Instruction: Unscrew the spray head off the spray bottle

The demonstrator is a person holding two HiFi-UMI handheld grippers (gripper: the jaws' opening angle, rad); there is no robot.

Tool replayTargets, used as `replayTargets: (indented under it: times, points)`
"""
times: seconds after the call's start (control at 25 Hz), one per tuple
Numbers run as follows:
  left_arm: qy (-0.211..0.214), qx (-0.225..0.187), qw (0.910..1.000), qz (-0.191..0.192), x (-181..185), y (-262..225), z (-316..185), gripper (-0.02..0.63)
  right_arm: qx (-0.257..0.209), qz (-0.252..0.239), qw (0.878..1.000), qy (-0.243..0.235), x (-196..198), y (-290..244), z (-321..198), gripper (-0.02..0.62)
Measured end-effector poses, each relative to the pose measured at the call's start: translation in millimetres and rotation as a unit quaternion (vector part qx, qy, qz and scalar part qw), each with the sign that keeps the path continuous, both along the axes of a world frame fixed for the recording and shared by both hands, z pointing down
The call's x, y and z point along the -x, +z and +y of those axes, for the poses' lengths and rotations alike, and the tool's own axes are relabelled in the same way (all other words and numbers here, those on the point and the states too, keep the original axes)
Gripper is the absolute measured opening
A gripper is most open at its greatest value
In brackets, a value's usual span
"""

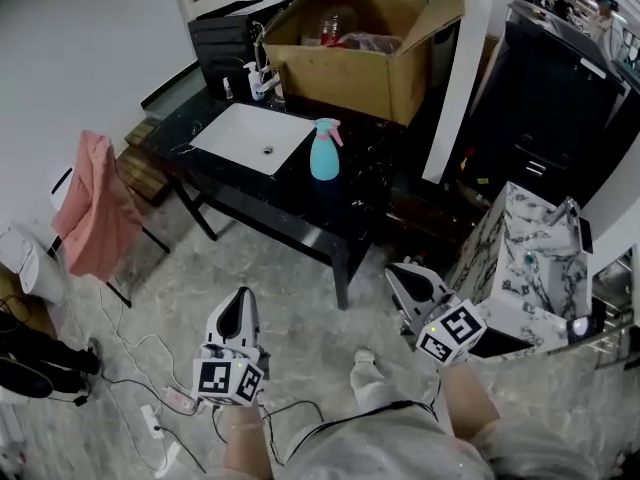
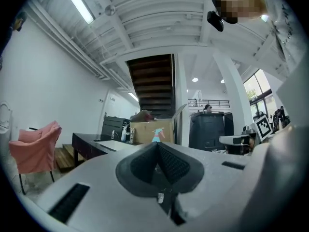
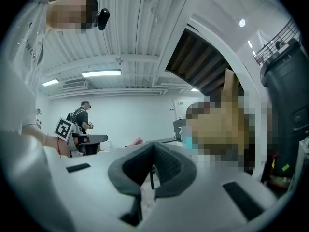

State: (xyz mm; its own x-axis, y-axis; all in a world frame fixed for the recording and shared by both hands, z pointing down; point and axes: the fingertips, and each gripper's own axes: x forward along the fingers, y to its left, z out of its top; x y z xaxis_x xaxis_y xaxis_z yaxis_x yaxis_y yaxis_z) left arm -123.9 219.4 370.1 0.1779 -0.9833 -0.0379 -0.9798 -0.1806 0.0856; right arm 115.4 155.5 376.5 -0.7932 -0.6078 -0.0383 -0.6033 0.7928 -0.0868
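Note:
A teal spray bottle (image 1: 324, 156) with a pink spray head (image 1: 328, 128) stands upright on a black table (image 1: 368, 173), just right of a white sink basin (image 1: 250, 136). Both grippers are held low over the floor, well short of the table and apart from the bottle. My left gripper (image 1: 238, 306) is shut with nothing in it. My right gripper (image 1: 407, 276) is shut and empty too. In the left gripper view the bottle (image 2: 156, 136) shows small and far off, just above the closed jaw tips (image 2: 157, 147). The right gripper view shows its pads (image 3: 169, 166) meeting, holding nothing.
An open cardboard box (image 1: 375, 68) sits at the table's back, with a faucet (image 1: 262, 80) beside the sink. A chair draped in pink cloth (image 1: 95, 203) stands at the left. At the right is a marble-patterned block (image 1: 535, 258). Cables and a power strip (image 1: 155, 423) lie on the floor.

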Motion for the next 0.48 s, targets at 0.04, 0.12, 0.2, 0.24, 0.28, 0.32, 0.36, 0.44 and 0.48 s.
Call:
replayTargets:
  times: [0.04, 0.12, 0.2, 0.24, 0.28, 0.32, 0.36, 0.44, 0.48]
  points:
    - [-0.001, 0.000, 1.0000, -0.002, 0, -2, -12, 0.005, 0.000, 0.003, 1.000, -0.004, 2, 0, -12, 0.005]
    - [-0.006, 0.000, 1.0000, -0.003, -1, -4, -36, 0.005, -0.001, 0.009, 1.000, -0.013, 6, -2, -35, 0.005]
    - [-0.007, 0.003, 1.0000, 0.000, -3, -2, -58, 0.005, 0.001, 0.011, 1.000, -0.020, 8, -1, -58, 0.005]
    - [-0.006, 0.003, 1.0000, 0.000, -5, -1, -68, 0.005, 0.001, 0.011, 1.000, -0.025, 9, -1, -68, 0.005]
    - [-0.005, 0.001, 1.0000, -0.001, -7, 0, -78, 0.006, 0.000, 0.013, 0.999, -0.030, 10, 0, -78, 0.005]
    - [-0.005, 0.000, 1.0000, -0.002, -9, 1, -88, 0.006, 0.000, 0.014, 0.999, -0.034, 12, 0, -87, 0.005]
    - [-0.005, -0.002, 1.0000, -0.003, -10, 2, -97, 0.006, 0.000, 0.016, 0.999, -0.037, 14, 1, -97, 0.005]
    - [-0.007, -0.003, 1.0000, -0.002, -12, 4, -115, 0.006, 0.001, 0.018, 0.999, -0.046, 19, 3, -115, 0.005]
    - [-0.008, -0.005, 1.0000, -0.002, -13, 4, -124, 0.006, 0.001, 0.019, 0.999, -0.051, 20, 3, -124, 0.005]
